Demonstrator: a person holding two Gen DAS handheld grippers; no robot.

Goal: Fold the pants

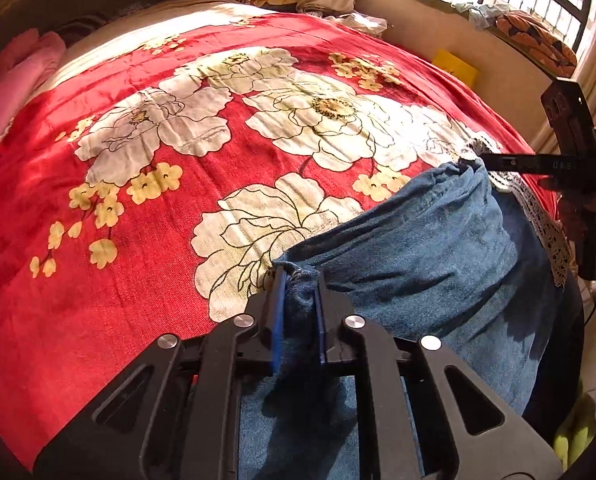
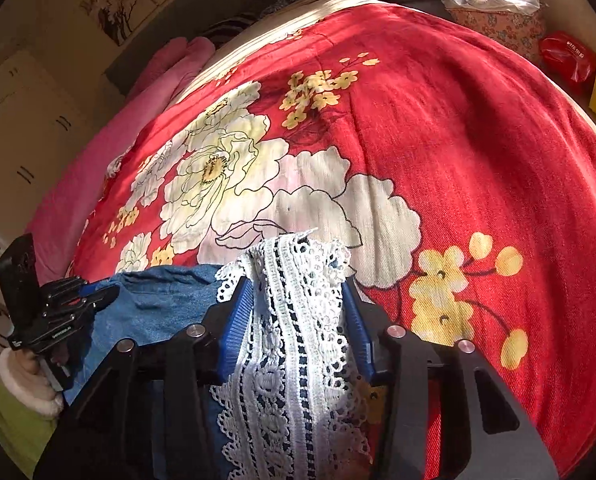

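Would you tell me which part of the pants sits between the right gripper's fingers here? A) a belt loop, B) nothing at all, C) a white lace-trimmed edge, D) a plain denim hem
C: in the right wrist view, the right gripper has the pants' white lace trim between its blue pads.

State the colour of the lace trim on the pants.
White, over blue denim; the lace trim shows best in the right wrist view.

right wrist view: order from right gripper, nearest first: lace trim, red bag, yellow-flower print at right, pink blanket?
1. lace trim: between the right gripper fingers.
2. yellow-flower print: just right, on the red bedspread.
3. pink blanket far left and red bag far upper right: too close to call.
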